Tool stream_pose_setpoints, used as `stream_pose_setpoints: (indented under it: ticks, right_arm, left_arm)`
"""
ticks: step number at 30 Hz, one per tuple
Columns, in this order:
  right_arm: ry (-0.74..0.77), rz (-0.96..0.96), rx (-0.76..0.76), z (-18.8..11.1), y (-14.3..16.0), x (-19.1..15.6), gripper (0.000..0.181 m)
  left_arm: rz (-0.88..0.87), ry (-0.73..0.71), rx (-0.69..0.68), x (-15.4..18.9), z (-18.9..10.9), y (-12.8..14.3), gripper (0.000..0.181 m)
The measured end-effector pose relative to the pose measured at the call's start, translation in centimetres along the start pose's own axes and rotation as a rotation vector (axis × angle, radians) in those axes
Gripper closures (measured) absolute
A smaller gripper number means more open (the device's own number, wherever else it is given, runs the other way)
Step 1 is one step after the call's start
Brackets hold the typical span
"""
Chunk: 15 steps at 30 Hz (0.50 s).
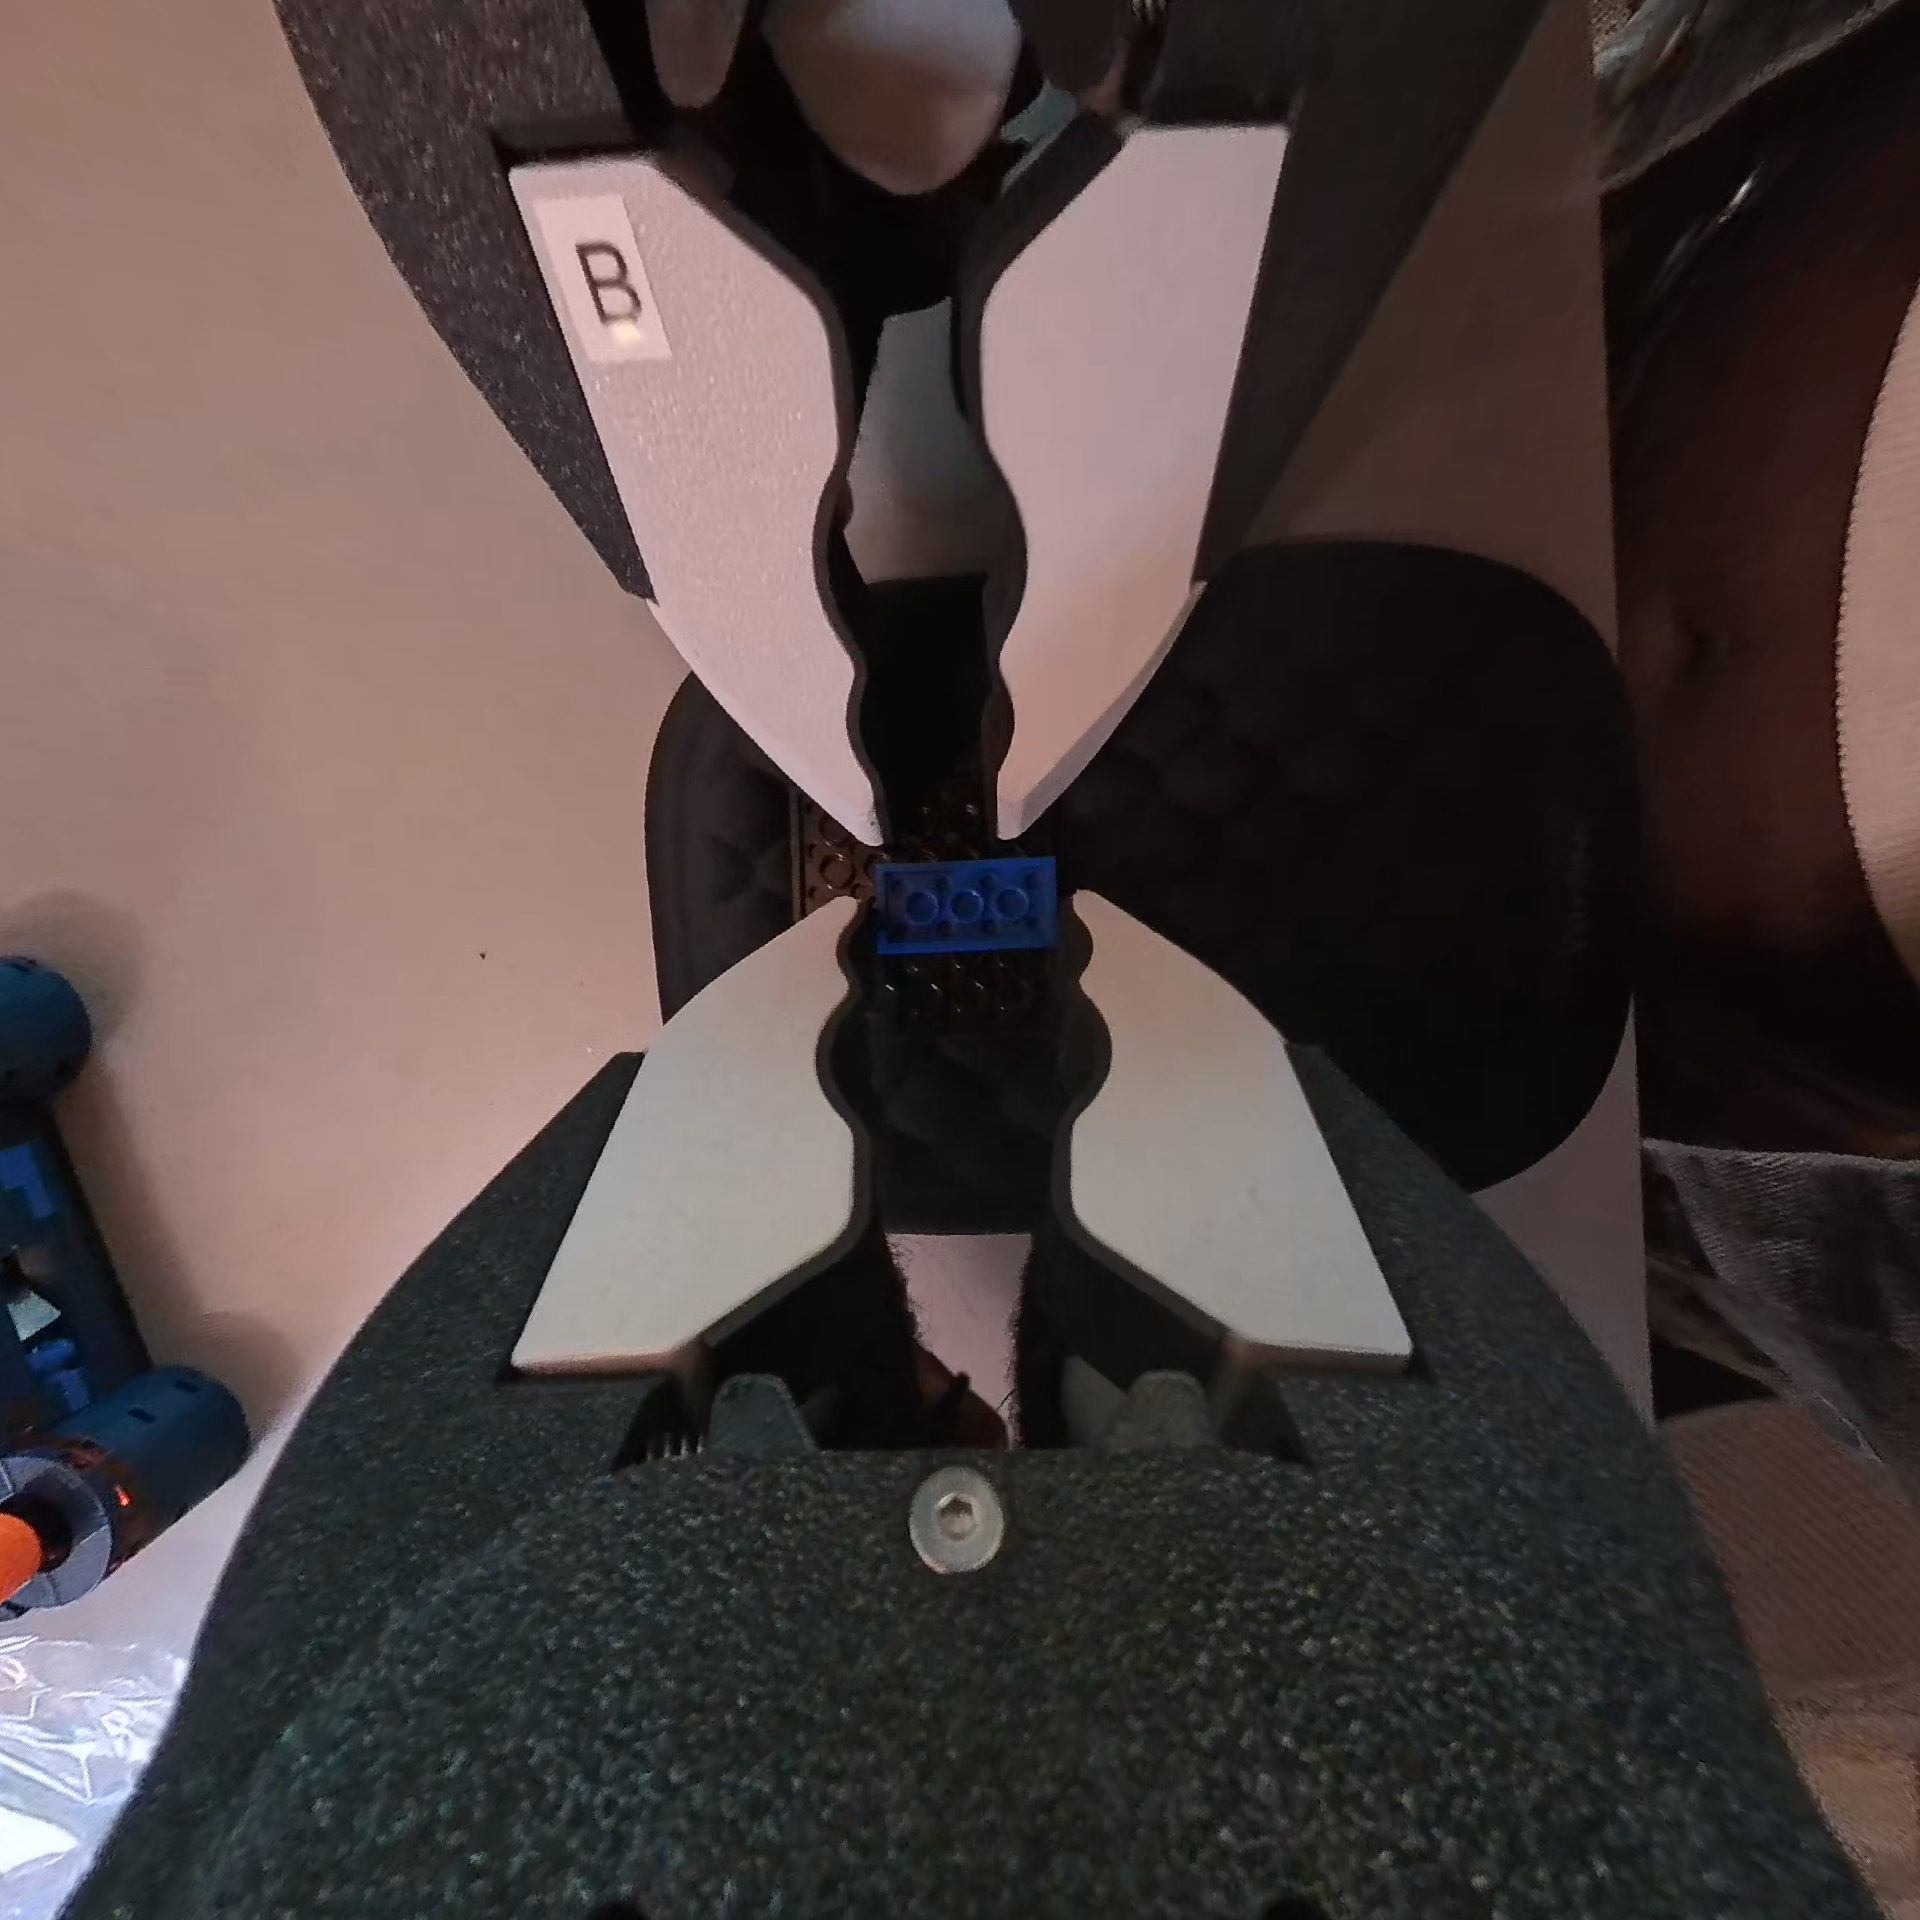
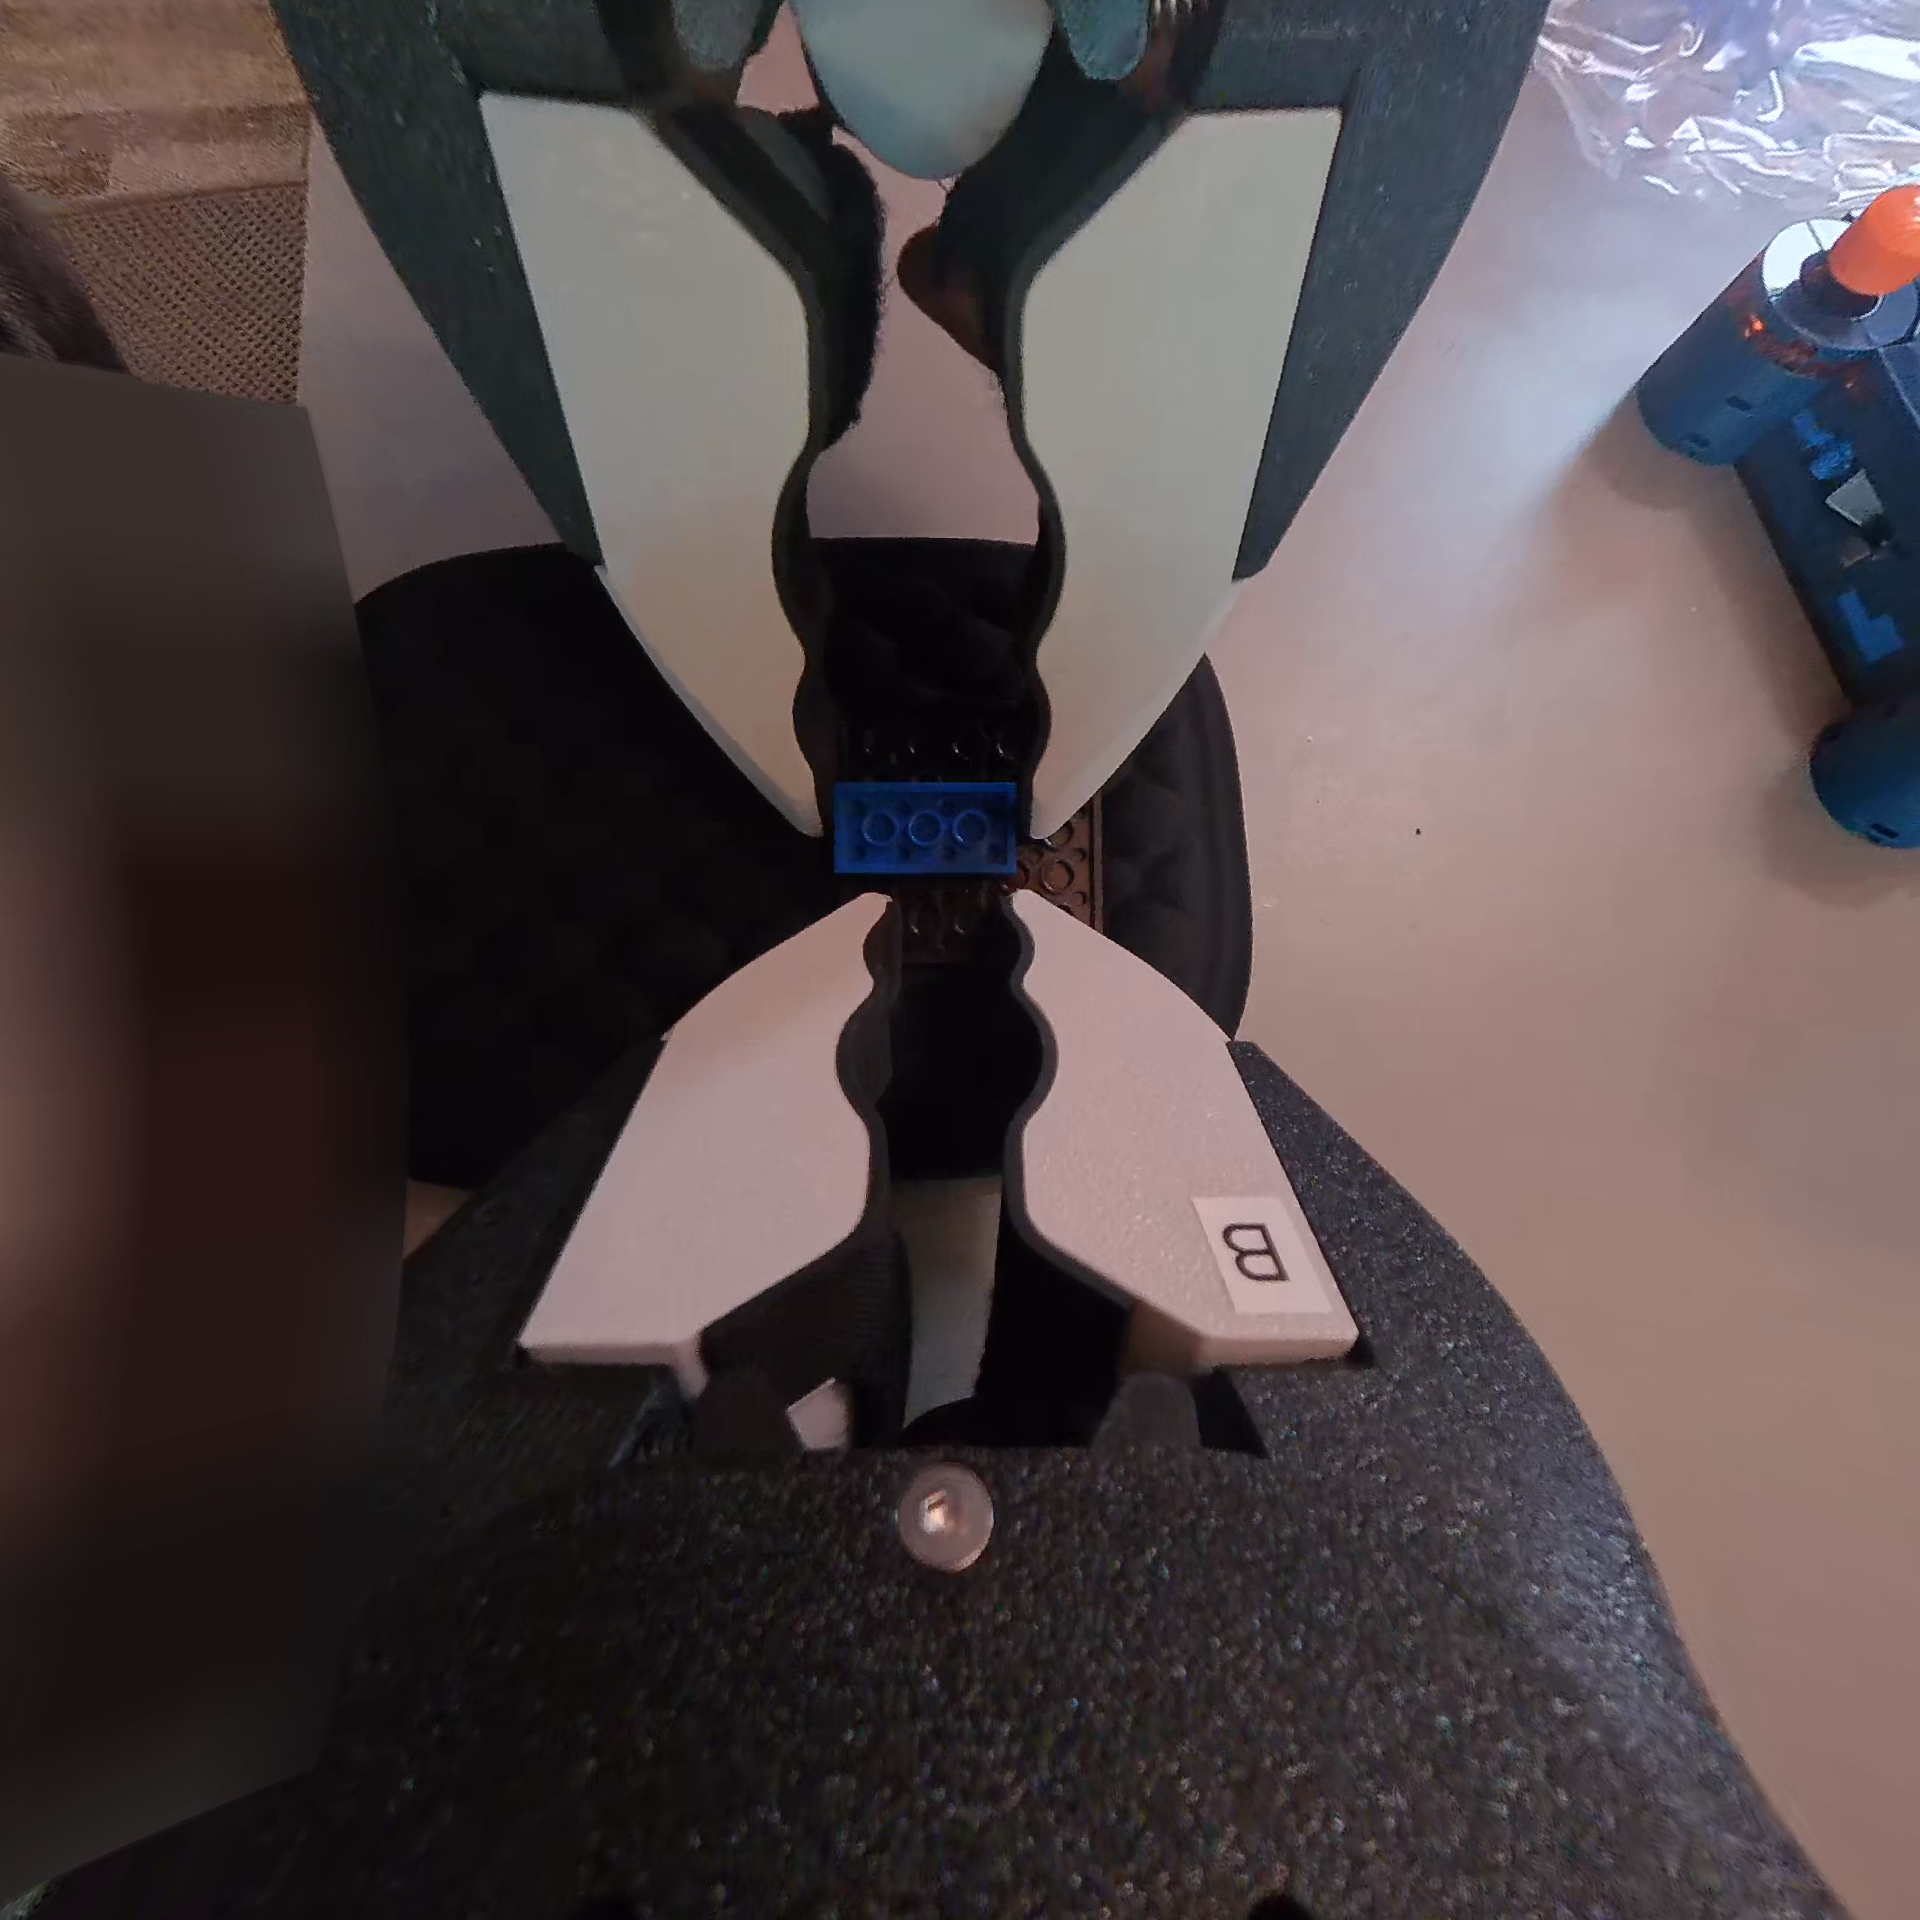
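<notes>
- The left tongs [image 1: 966, 914], white-faced with dark wavy inner edges, are drawn narrow onto a small blue studded plastic brick [image 1: 966, 906], whose ends sit between their tips.
- The right tongs [image 2: 940, 909] meet them tip to tip from the opposite side, narrowed on a black studded plastic piece [image 2: 951, 920] that lies just behind the blue brick.
- More black studded plastic [image 1: 966, 992] shows between the left fingers, directly against the blue brick; whether brick and black parts are pressed together cannot be told.
- A white sticker [image 2: 1259, 1252] with a letter sits on one right finger.
- Beneath both tongs lies a dark rounded quilted pad [image 1: 1403, 831] on a pale beige surface [image 1: 312, 623].
- Well off to the outer side of the left tongs lies a blue power tool with an orange tip [image 2: 1829, 416], near crinkled clear plastic wrap [image 2: 1714, 83].
</notes>
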State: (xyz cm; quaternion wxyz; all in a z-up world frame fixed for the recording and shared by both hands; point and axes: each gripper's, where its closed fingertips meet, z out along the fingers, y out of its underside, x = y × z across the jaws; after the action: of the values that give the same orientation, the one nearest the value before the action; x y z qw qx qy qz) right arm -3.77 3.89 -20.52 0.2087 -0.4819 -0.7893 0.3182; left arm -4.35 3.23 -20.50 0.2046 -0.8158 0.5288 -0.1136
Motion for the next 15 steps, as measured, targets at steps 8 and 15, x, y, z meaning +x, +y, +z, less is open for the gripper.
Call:
stream_pose_setpoints:
  ticks: [8,15]
  right_arm:
    - [-0.005,0.090,-0.067,0.1,0.5,-0.1,0.163]
    - [0.038,0.067,-0.124,0.2,0.3,0.0,0.163]
  left_arm:
    - [-0.071,-0.052,0.192,0.1,-0.1,-0.8,0.152]
    - [-0.105,-0.266,0.196,-2.9,-4.3,-0.2,0.181]
